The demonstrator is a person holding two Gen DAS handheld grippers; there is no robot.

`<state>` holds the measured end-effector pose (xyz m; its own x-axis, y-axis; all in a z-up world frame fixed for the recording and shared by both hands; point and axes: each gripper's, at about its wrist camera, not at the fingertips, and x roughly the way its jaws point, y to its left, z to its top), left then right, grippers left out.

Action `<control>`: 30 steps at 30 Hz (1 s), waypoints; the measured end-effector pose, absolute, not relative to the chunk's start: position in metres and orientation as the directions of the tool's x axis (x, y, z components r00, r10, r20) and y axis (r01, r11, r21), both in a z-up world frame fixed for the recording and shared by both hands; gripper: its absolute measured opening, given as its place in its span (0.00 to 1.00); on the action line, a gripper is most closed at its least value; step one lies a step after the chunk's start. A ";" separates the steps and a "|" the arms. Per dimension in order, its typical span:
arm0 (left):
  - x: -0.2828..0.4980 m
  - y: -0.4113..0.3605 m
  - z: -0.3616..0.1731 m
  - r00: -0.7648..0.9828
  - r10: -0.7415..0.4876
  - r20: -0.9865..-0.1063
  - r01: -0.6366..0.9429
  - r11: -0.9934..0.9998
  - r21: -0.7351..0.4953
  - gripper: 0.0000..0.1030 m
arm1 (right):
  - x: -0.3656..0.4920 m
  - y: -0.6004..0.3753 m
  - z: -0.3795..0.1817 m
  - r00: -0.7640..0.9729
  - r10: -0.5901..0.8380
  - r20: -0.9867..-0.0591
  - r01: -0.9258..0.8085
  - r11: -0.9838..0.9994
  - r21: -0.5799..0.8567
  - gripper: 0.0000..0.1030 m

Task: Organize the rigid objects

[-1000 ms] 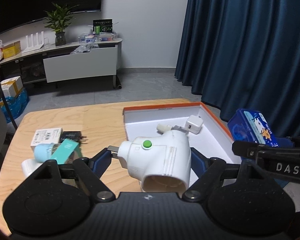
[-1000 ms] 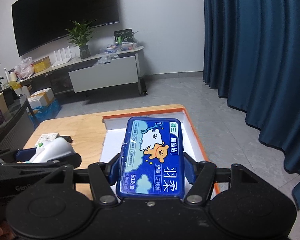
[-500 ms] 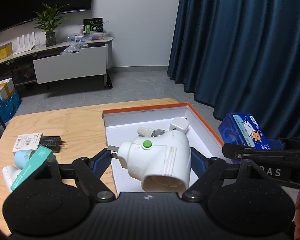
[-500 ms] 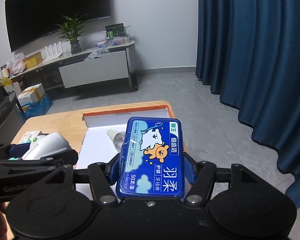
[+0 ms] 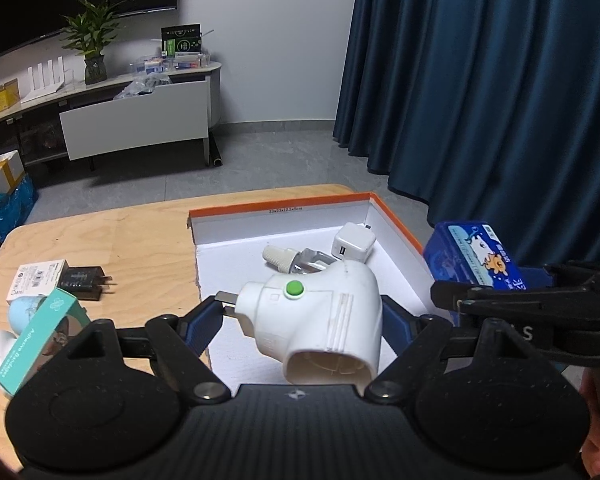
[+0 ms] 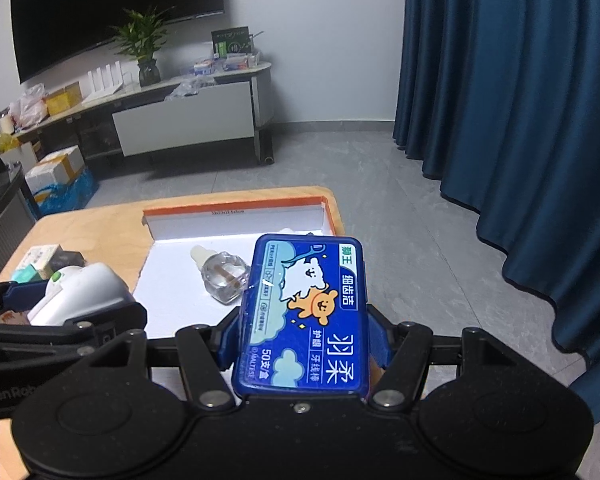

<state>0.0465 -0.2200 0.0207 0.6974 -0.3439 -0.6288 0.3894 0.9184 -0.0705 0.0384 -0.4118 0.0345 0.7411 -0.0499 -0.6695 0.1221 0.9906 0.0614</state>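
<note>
My left gripper (image 5: 302, 316) is shut on a white plug-in device (image 5: 320, 320) with a green button, held over the near part of the white box with orange rim (image 5: 280, 202). My right gripper (image 6: 304, 340) is shut on a flat blue floss-pick case (image 6: 306, 312) with a cartoon label, above the box's right side; the case (image 5: 476, 256) also shows in the left wrist view. Inside the box lie a clear refill bottle (image 6: 222, 274) with a white cap and a white USB charger (image 5: 354, 246).
On the wooden table (image 5: 140, 240) left of the box lie a black plug adapter (image 5: 84, 278), a small white carton (image 5: 36, 280), a teal carton (image 5: 36, 346) and a pale blue item (image 5: 22, 312). Dark blue curtains (image 6: 520, 120) hang at the right; a cabinet stands beyond.
Both grippers have moved to the right and slightly down with their loads, now further over the box. The items on the table have slid toward the left edge of the left wrist view.
</note>
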 end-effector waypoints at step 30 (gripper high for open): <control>0.067 -0.235 -0.002 0.621 -0.403 -0.672 0.409 0.898 -0.160 0.93 | 0.033 -0.430 0.043 0.808 -0.056 -0.586 0.163 0.978 0.131 0.78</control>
<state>0.0666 -0.2351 -0.0016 0.6214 -0.4028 -0.6721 0.4093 0.8983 -0.1599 0.0329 -0.4305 0.0433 0.8085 -0.0558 -0.5859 0.1628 0.9779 0.1314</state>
